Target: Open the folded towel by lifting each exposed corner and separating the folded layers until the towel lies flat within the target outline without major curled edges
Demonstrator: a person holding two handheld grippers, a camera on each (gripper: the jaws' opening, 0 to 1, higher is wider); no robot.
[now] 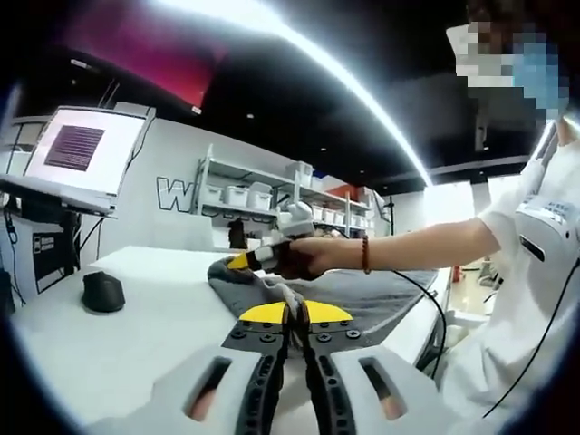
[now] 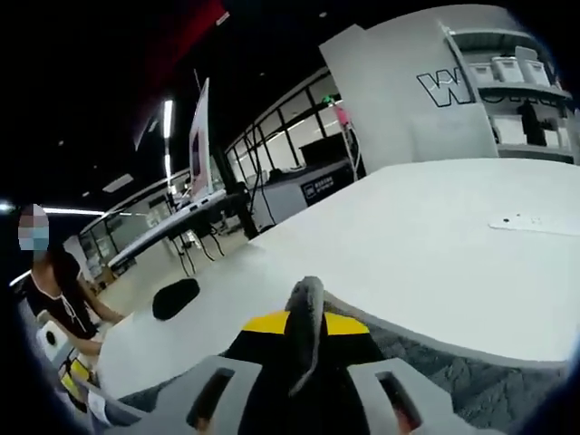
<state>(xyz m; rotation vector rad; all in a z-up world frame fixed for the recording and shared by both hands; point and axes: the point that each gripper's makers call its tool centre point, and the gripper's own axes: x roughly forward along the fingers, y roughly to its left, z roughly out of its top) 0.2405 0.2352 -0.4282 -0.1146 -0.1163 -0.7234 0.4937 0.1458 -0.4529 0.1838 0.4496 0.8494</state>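
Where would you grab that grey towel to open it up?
Probably at its corners and edges. Both grippers already do so: the left gripper pinches a thin fold at the grey towel's near edge, and the right gripper clamps a raised ridge. Thin folds fit between jaws.

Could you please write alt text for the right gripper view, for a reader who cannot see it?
The right hand-held gripper, with yellow-tipped jaws, is shut on a raised fold of the grey towel above a white table. A black object lies further along the table, and a person sits at the left edge.
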